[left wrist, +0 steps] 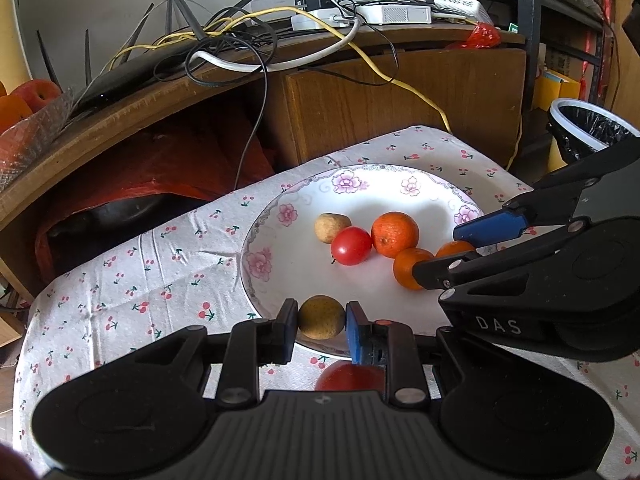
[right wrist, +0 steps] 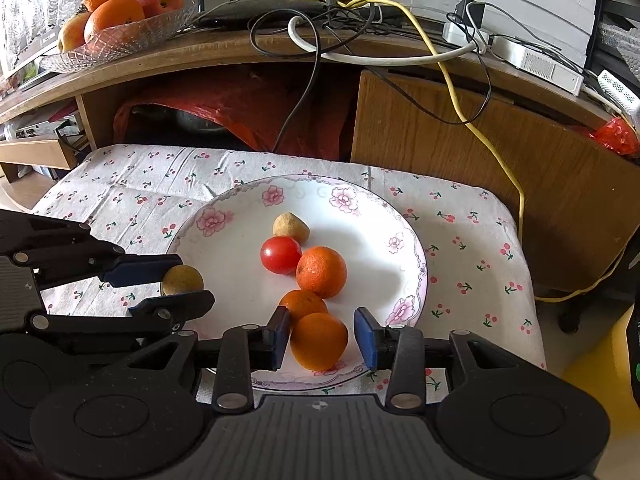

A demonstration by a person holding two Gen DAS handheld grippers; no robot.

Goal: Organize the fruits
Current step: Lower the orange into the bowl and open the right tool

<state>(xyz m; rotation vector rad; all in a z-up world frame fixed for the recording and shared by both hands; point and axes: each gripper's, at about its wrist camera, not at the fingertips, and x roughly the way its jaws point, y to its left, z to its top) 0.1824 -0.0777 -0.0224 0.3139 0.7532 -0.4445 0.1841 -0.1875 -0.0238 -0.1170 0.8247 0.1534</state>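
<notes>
A white plate with a pink-flower rim (left wrist: 260,260) (right wrist: 344,198) lies on a cherry-print cloth. On it are a brown longan-like fruit (left wrist: 331,227) (right wrist: 291,228), a cherry tomato (left wrist: 351,246) (right wrist: 280,255) and three small oranges (left wrist: 394,234) (right wrist: 321,272). My left gripper (left wrist: 322,320) (right wrist: 192,282) is shut on a second brown fruit (left wrist: 321,317) (right wrist: 183,280) at the plate's edge. My right gripper (right wrist: 322,334) (left wrist: 460,250) stands open around the nearest orange (right wrist: 319,340) (left wrist: 454,247), with a gap at its right pad. A red fruit (left wrist: 348,376) shows on the cloth, half hidden under the left gripper.
Behind the table, a wooden cabinet (right wrist: 460,140) carries tangled cables (right wrist: 340,12) and white boxes. A glass bowl (right wrist: 116,44) of oranges and apples sits on its top left. A bin with a black bag (left wrist: 588,132) stands to the right.
</notes>
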